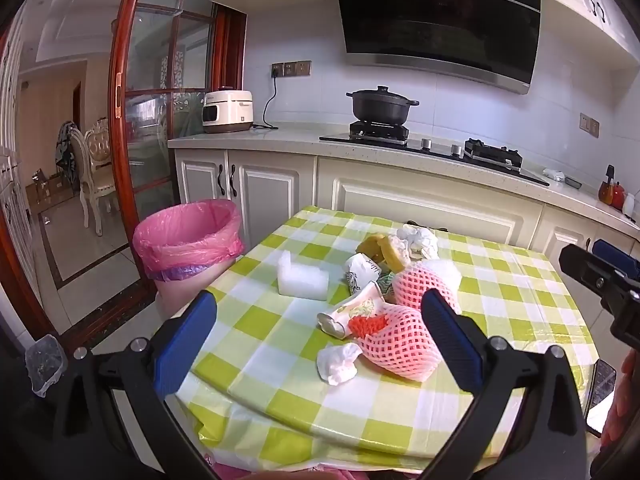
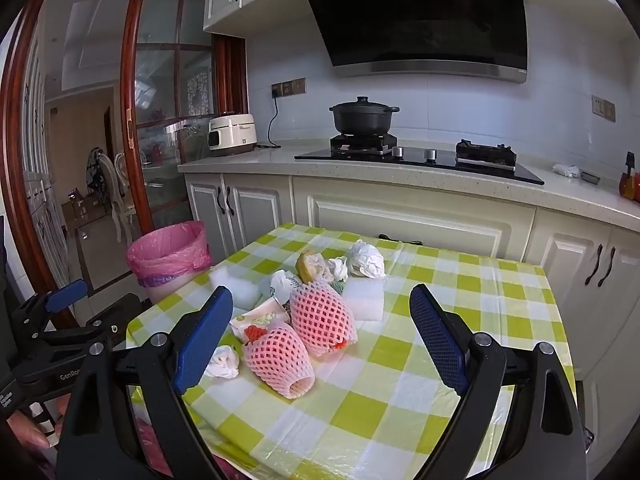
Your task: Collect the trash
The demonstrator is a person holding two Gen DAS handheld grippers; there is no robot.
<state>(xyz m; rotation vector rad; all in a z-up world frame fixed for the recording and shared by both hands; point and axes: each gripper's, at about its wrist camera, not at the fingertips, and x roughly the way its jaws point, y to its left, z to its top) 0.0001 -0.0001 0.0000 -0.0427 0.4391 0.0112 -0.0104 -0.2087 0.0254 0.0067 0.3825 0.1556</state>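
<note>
A heap of trash lies on the green-checked table (image 1: pixel 500 280) (image 2: pixel 420 360): two pink foam fruit nets (image 1: pixel 400 340) (image 2: pixel 280 360), crumpled white tissues (image 1: pixel 338 362) (image 2: pixel 222 360), crushed paper cups (image 1: pixel 352 312) (image 2: pixel 260 314), white foam blocks (image 1: pixel 302 276) (image 2: pixel 366 298) and a yellow fruit peel (image 1: pixel 384 252) (image 2: pixel 310 266). A pink-lined trash bin (image 1: pixel 188 240) (image 2: pixel 168 254) stands on the floor left of the table. My left gripper (image 1: pixel 320 320) is open and empty above the table's near left edge. My right gripper (image 2: pixel 322 316) is open and empty above the near edge, facing the heap.
Kitchen counter (image 1: pixel 280 136) with a rice cooker (image 1: pixel 227 111), a hob and a black pot (image 1: pixel 382 104) runs behind the table. A red-framed glass door (image 1: pixel 120 100) is at left. A phone (image 1: pixel 602 380) lies at the table's right edge.
</note>
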